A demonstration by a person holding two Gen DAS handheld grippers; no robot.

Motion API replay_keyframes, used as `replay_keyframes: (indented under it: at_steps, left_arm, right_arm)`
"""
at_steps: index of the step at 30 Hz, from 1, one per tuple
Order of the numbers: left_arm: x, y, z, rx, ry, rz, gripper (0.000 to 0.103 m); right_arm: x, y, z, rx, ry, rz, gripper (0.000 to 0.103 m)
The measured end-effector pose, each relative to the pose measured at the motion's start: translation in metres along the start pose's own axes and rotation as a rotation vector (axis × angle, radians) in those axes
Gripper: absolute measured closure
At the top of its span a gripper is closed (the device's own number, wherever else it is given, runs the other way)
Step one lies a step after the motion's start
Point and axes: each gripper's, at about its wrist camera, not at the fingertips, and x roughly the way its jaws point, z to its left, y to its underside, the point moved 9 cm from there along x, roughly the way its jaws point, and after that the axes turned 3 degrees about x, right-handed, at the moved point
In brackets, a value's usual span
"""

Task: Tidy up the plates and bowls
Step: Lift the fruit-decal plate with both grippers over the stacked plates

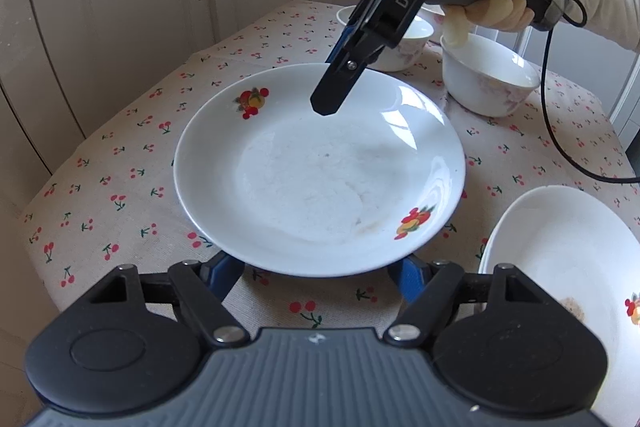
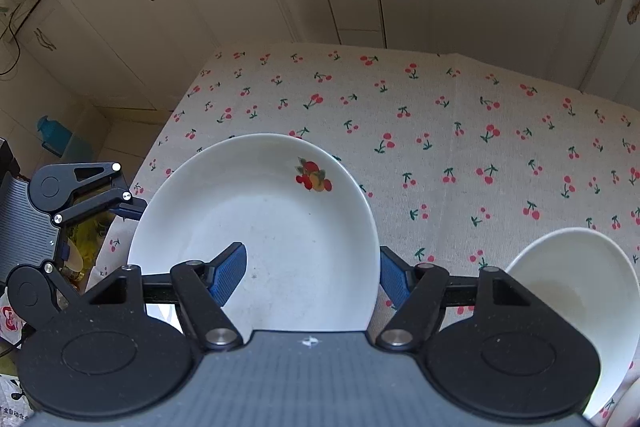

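Left gripper: jaws spread wide, near rim of fruit-print plate sits between them, unclamped, on cherry tablecloth. Right gripper: jaws apart astride far rim, likely for a two-sided lift. Bowls parked right.

The plate hides the left fingers.

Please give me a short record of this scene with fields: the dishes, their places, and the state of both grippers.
surface: cherry-print tablecloth
centre dish: fruit-decal plate
right gripper: open, one finger over the plate, the other outside its rim
left gripper: open, at the plate's near rim
other dishes: second plate to the right; large white bowl and smaller bowl beyond
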Motion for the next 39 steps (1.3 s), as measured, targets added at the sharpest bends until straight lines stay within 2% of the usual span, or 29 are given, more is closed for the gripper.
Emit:
replay_keyframes:
  at_steps: [10,22,39]
  left_arm:
    - [-0.014,-0.005,-0.006,0.012,-0.026,-0.003,0.025]
    - [-0.049,-0.014,-0.024,0.024,-0.075,-0.016,0.025]
    - [-0.094,0.001,-0.087,-0.005,-0.109,-0.025,0.025]
  right_arm:
    - [-0.015,-0.001,0.008,-0.02,0.005,-0.029,0.027]
    - [-0.051,0.005,0.035,-0.054,0.0,-0.077,0.027]
    - [-0.095,0.057,0.078,-0.09,-0.026,-0.107,0.027]
